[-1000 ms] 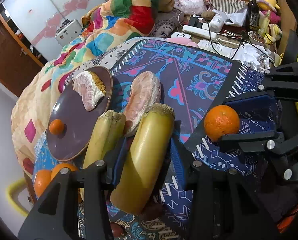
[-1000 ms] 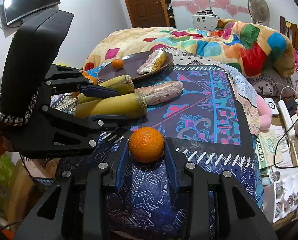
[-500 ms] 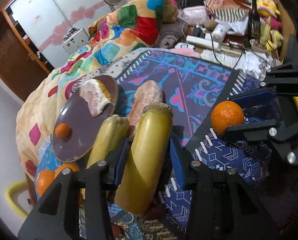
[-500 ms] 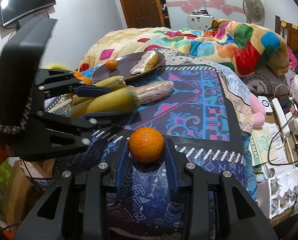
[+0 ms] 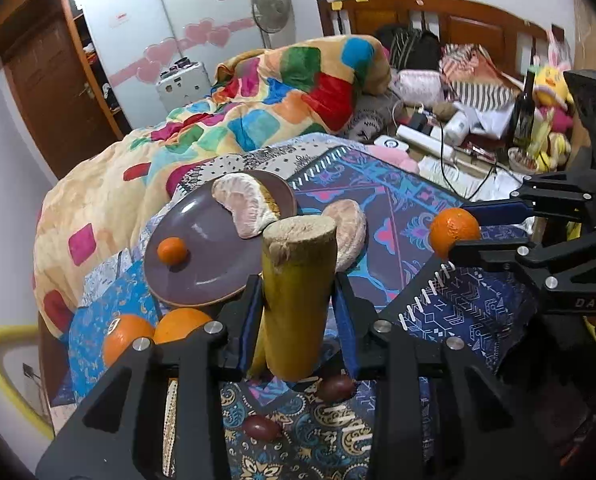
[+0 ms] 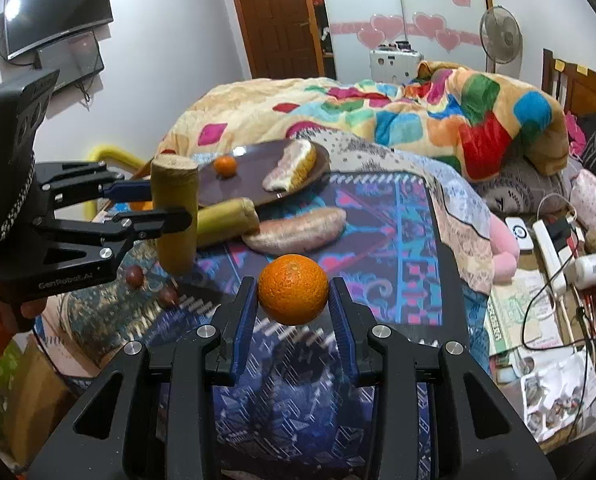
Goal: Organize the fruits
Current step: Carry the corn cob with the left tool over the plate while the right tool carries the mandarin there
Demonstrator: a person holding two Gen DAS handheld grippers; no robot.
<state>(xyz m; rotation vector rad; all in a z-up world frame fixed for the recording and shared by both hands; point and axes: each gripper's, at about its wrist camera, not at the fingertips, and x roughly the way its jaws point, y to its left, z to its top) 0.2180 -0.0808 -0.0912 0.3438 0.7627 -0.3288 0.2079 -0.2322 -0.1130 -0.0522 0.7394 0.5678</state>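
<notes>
Squeezing tighter, your left gripper holds a yellow stalk piece upright at center frame. Your right gripper hugs an orange. Behind sits a purple plate, upper left.

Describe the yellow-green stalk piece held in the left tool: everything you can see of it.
The stalk piece is a thick, smooth, yellow-green cylinder with a flat, pale, fibrous cut top; it looks like sugarcane, though I cannot be sure. It stands nearly upright, lifted clear of the patterned cloth. The left tool has it between its blue pads, jaws closing on its lower half. A second stalk piece lies behind it, and the brown plate lies beyond.
</notes>
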